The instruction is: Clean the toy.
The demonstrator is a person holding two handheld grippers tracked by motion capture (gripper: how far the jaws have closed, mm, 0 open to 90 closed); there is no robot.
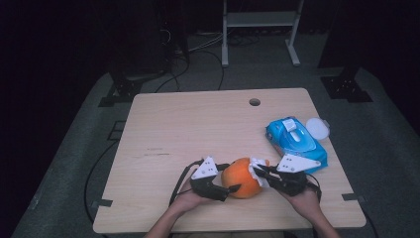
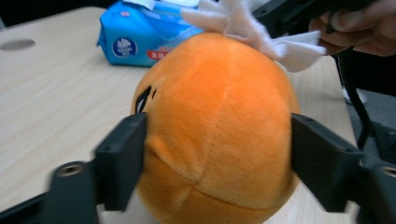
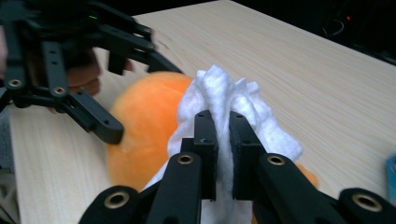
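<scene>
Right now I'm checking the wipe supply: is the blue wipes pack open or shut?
Open. In the high view the blue wipes pack has its white flap lifted, and a white wipe is pinched in the right hand-held gripper.

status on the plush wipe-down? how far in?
Done: a wipe is out of the pack, whose flap stands open. In hand: the left gripper clamps the orange plush, and the right gripper presses the wipe onto its top. Left: how much has been wiped can't be judged.

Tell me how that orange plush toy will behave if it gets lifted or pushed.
The orange plush toy looks soft and probably light; its fabric dents at the left hand-held gripper. Rounded, it may roll when pushed. Unlikely to be fragile.
</scene>
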